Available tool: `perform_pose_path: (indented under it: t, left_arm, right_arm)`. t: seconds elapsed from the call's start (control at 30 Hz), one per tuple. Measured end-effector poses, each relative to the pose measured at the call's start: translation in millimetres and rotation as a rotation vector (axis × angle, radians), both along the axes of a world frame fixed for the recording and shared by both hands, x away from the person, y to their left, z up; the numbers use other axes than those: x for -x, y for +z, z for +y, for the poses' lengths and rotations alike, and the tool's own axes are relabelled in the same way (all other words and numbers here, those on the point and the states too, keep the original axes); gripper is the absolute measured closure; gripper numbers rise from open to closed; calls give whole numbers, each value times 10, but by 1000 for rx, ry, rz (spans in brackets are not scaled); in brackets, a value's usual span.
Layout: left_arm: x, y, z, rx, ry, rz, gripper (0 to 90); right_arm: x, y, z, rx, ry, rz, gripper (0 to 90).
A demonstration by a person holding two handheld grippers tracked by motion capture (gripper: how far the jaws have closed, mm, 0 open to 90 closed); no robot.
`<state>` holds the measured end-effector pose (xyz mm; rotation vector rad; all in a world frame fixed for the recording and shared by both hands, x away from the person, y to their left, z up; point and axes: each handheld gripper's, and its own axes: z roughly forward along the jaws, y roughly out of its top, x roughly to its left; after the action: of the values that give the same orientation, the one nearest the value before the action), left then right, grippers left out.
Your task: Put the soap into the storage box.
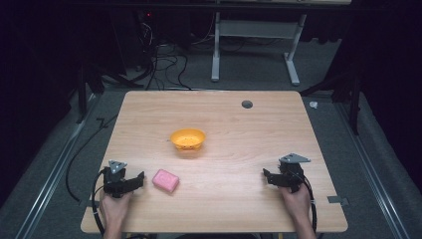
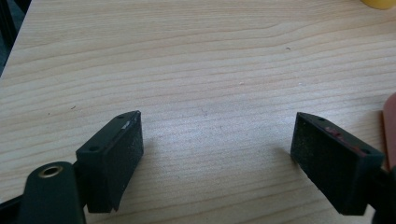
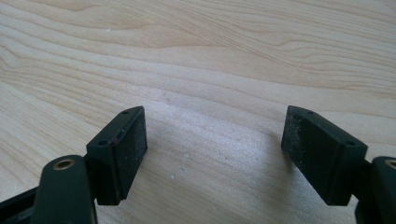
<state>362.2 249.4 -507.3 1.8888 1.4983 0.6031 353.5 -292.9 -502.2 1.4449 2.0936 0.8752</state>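
An orange bowl (image 1: pixel 188 138) sits near the middle of the wooden table (image 1: pixel 214 114). A pink soap-like block (image 1: pixel 165 180) lies in front of it, toward the left. My left gripper (image 1: pixel 135 180) rests on the table just left of the pink block, jaws wide apart with bare wood between them (image 2: pixel 217 151); the block's edge (image 2: pixel 390 126) shows at the right border and a sliver of the bowl (image 2: pixel 379 3) at the top right. My right gripper (image 1: pixel 269 177) rests near the front right, open, with bare wood between its jaws (image 3: pixel 215 149).
A dark round grommet hole (image 1: pixel 247 104) sits near the table's far edge. Beyond the table are a grey floor, cables (image 1: pixel 164 64) and a white desk frame (image 1: pixel 254 45). A metal rail (image 1: pixel 50 184) runs along the left side.
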Motion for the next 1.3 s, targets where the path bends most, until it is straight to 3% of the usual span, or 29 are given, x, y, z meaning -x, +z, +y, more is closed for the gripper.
perform_pose_path:
  t: [0.5,0.73,1.3]
  left_arm:
    - [183,263,-27,69,-44,-77,153]
    - [248,345,-115,72,-74,-101,149]
    - [338,444,-376,65,-169,-117,145]
  right_arm:
    - [0,0,-3,-4,-1,0,229]
    - [0,0,-3,-4,-1,0,229]
    - [-1,0,-5,-4,0,0,229]
